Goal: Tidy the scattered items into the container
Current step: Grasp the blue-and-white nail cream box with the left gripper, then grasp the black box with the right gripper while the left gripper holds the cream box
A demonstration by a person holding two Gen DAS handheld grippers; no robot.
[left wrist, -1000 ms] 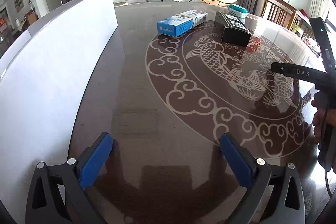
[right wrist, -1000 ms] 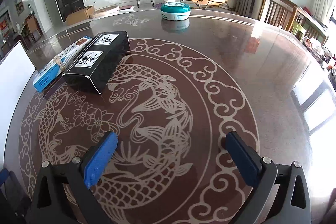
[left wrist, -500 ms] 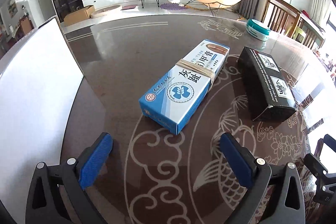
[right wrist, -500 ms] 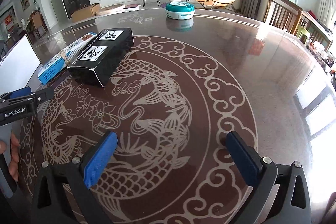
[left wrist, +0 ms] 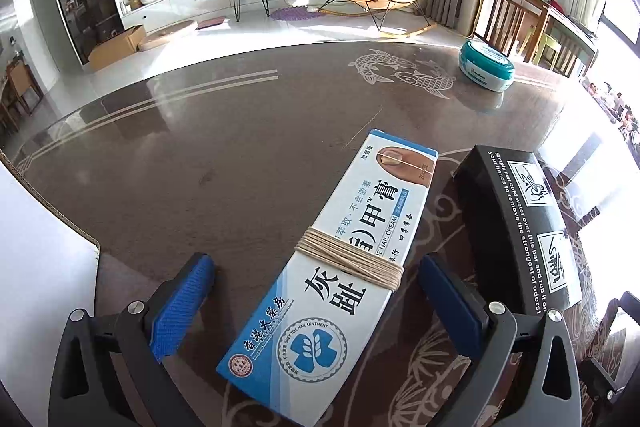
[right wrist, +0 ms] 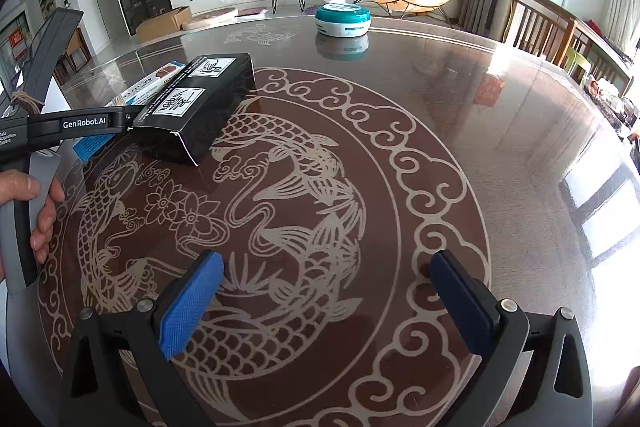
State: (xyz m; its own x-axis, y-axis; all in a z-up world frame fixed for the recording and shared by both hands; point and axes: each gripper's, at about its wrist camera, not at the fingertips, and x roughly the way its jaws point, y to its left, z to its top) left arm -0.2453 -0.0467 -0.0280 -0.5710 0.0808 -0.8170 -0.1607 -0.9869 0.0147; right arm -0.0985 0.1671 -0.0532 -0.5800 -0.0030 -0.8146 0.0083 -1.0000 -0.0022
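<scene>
1. Our left gripper [left wrist: 316,301] is spread wide, holding nothing, straddling the long blue-and-white cardboard ointment box bound with twine [left wrist: 332,263].
2. The black rectangular carton [left wrist: 516,227] lies just beside it; we could nudge it as we close.
3. The white-walled container [left wrist: 44,267] stands to the left.
4. Our right gripper [right wrist: 326,301] hovers wide open and empty, so it could not catch a slip.
</scene>
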